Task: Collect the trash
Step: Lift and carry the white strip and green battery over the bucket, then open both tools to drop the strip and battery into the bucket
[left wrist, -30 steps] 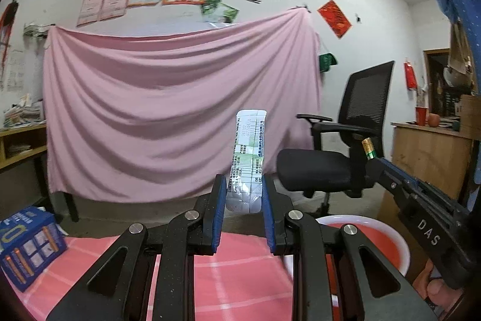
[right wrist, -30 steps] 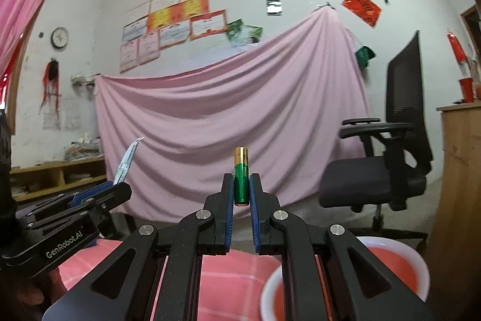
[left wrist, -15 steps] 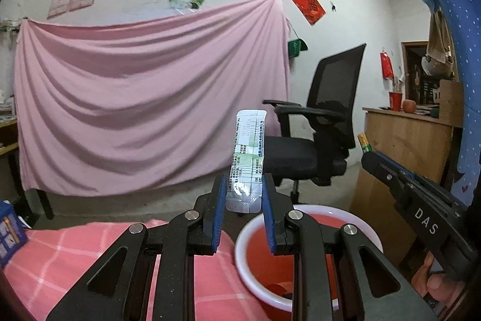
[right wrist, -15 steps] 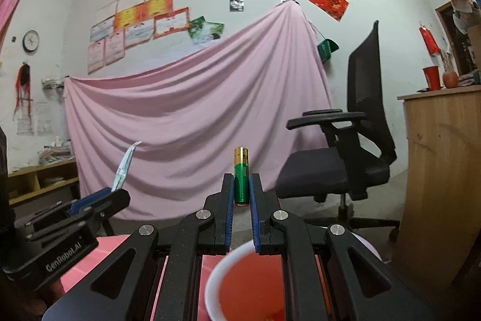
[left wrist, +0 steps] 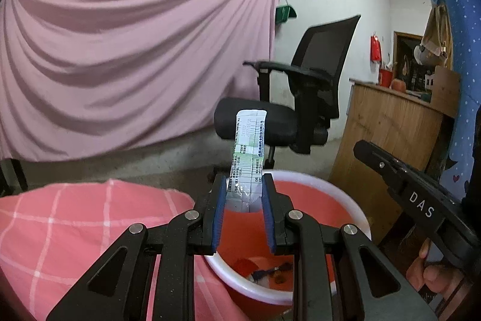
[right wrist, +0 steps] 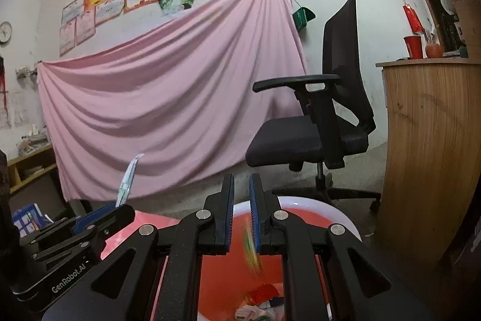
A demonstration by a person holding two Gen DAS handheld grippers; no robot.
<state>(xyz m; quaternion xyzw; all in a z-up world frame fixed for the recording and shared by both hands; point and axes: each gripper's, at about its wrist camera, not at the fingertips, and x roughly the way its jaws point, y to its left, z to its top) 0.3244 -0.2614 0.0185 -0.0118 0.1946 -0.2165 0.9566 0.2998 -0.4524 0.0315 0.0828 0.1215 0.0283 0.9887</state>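
**A:** Where's the trash?

**B:** One sachet (left wrist: pixel 248 152) stands upright in the left gripper (left wrist: pixel 243 182), whose blue pads are closed on its lower end, right above the bucket (left wrist: pixel 345 200). One battery (right wrist: pixel 252 248), a green and yellow blur, is in the air under the tips of the right gripper (right wrist: pixel 242 179), over the same bucket. That gripper's jaws stand only a sliver apart with nothing clamped between them.

**A:** What's in the bucket?

**B:** It's red inside with a white rim. At the bottom lie a red wrapper (right wrist: pixel 264 292), some white and green packets (right wrist: pixel 252 312) and a few small dark bits; I can't count them.

**A:** Any writing?

**B:** "DAS" on the right gripper's side, "GenRobot.AI" on the left one's. The sachet's print is too small to read.

**A:** Around it?

**B:** A pink checked cloth (left wrist: pixel 75 218) just left of the bucket, one black office chair (left wrist: pixel 315 98) behind, and one red cup (right wrist: pixel 413 45) on a wooden counter (right wrist: pixel 430 125).
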